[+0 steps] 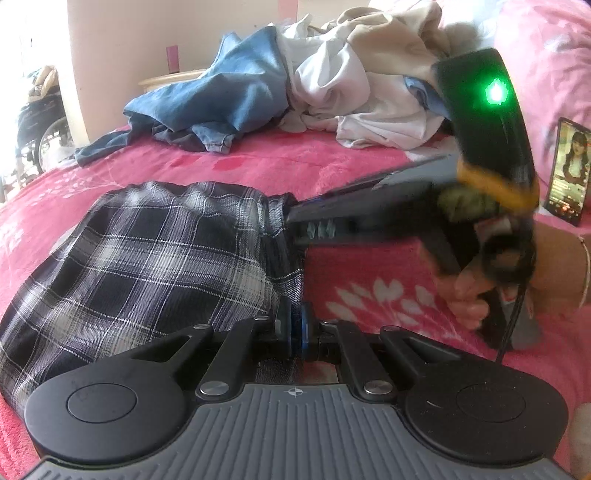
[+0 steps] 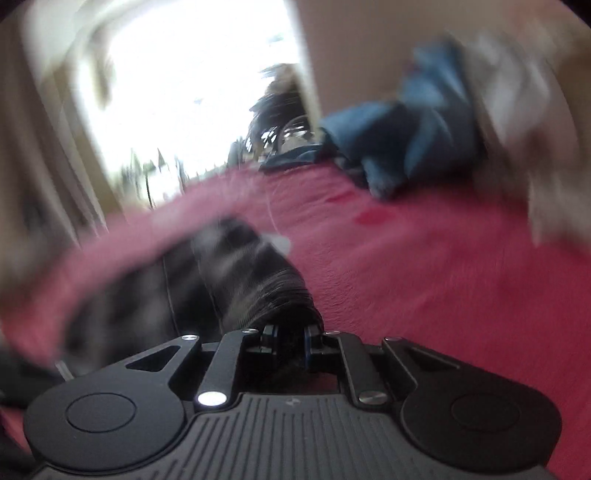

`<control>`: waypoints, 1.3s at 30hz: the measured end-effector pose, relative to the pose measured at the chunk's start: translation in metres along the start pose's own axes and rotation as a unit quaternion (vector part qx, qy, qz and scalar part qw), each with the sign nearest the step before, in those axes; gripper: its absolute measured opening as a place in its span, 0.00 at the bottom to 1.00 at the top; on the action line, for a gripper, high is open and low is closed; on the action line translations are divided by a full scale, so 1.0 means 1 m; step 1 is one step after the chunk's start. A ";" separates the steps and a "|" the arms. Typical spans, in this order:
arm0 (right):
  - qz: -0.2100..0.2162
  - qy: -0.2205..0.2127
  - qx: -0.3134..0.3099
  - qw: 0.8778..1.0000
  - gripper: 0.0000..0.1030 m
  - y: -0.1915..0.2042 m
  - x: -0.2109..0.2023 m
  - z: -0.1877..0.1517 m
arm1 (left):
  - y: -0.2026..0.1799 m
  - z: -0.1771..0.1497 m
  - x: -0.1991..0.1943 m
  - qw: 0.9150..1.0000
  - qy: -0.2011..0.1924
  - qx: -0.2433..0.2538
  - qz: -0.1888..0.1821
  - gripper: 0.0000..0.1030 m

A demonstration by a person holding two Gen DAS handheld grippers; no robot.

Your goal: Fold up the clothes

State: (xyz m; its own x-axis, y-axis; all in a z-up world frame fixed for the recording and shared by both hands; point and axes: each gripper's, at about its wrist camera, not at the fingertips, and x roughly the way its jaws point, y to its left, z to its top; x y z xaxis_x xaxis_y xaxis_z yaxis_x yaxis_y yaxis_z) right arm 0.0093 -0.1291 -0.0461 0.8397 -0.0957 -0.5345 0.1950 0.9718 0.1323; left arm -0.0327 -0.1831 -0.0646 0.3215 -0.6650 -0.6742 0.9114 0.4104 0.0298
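Observation:
A black-and-white plaid garment [image 1: 147, 266] lies on the pink bedspread [image 1: 369, 273]. My left gripper [image 1: 293, 328] is shut on its near edge, with the cloth pinched between the blue pads. My right gripper [image 1: 291, 226] comes in from the right, held by a hand [image 1: 469, 299], and its fingers clamp the garment's far corner. The right wrist view is badly blurred. There the plaid garment [image 2: 240, 284] bunches up into my right gripper [image 2: 291, 338], with dark cloth between the fingers.
A heap of unfolded clothes lies at the back of the bed: a blue garment [image 1: 221, 96], white ones [image 1: 351, 99] and a beige one [image 1: 388, 33]. A lit phone [image 1: 567, 173] stands upright at the right. The blue garment [image 2: 406, 147] also shows in the right wrist view.

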 end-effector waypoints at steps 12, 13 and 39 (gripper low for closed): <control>0.186 0.120 0.256 0.941 0.49 -0.122 -0.016 -0.005 | 0.001 0.001 0.001 1.000 0.002 -0.001 -0.002 0.03; 0.177 0.107 0.291 0.934 0.49 -0.132 -0.021 -0.009 | 0.001 0.001 0.001 1.000 0.002 0.000 -0.002 0.03; 0.089 0.040 -0.019 0.995 0.19 -0.030 -0.047 0.040 | -0.026 -0.010 -0.036 0.995 0.014 0.039 -0.090 0.25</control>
State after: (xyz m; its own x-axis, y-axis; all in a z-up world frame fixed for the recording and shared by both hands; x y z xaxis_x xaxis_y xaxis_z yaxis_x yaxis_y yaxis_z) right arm -0.0161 -0.1621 0.0084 0.8155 0.0942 -0.5710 0.0268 0.9794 0.1999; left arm -0.0709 -0.1634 -0.0481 0.1445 -0.7054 -0.6939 0.9710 0.2359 -0.0377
